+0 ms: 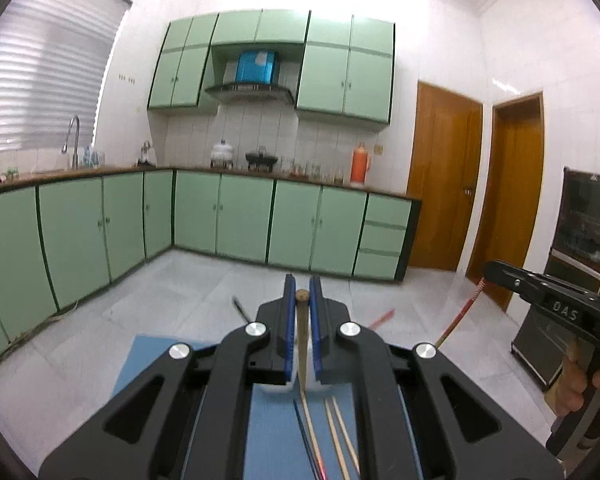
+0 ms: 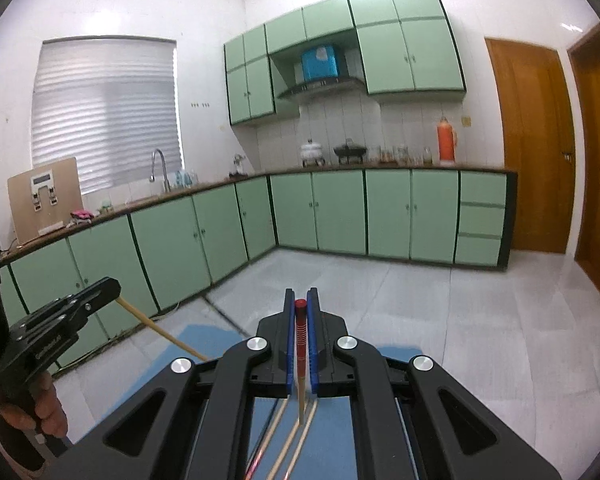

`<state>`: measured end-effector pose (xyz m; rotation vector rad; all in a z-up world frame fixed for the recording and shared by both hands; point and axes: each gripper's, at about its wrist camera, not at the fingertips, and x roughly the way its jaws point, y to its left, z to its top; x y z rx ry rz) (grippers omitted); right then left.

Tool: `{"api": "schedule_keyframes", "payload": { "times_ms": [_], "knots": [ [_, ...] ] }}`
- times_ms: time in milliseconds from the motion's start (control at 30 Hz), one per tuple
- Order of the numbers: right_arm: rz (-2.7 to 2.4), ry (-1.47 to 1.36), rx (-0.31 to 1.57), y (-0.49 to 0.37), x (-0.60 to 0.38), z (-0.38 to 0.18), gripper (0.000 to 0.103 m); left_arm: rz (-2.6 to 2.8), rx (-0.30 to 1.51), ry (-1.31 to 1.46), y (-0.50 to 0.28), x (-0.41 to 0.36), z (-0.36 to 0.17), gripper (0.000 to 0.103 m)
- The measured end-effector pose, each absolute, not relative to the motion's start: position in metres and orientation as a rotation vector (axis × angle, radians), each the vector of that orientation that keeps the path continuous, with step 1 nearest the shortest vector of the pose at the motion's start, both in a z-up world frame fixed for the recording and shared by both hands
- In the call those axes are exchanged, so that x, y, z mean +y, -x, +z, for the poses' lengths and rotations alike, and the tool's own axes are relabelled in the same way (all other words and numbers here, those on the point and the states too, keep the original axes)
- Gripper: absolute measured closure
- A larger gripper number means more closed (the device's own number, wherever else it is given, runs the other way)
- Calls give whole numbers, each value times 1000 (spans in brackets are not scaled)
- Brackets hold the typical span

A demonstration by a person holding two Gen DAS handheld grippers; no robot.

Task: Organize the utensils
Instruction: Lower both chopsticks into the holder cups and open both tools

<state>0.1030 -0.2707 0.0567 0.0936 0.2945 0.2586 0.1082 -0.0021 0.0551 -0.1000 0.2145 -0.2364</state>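
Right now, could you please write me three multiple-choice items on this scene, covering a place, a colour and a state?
1. Where does the orange flask stand?
A. on the floor
B. on the counter near the wooden door
C. beside the tap

2. What colour is the top of the chopstick in the right gripper?
A. red
B. black
C. green

3. How does the left gripper stand?
A. wide open, holding nothing
B. shut on the wooden chopstick
C. shut on a spoon

Answers:
1. B, it stands at the counter's right end, by the door.
2. A, a red cap and red ringed shaft show between the jaws.
3. B, the blue pads pinch the brown stick.
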Motion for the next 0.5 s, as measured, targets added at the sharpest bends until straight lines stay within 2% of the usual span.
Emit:
{"api": "schedule_keyframes", "payload": {
  "times_ms": [267, 500],
  "knots": [
    [270, -117, 216, -161, -270, 96, 98, -215, 124, 99, -156, -14, 84, 97],
    [250, -79, 240, -215, -253, 83, 98, -198, 151, 102, -214, -20, 70, 97]
  ]
}}
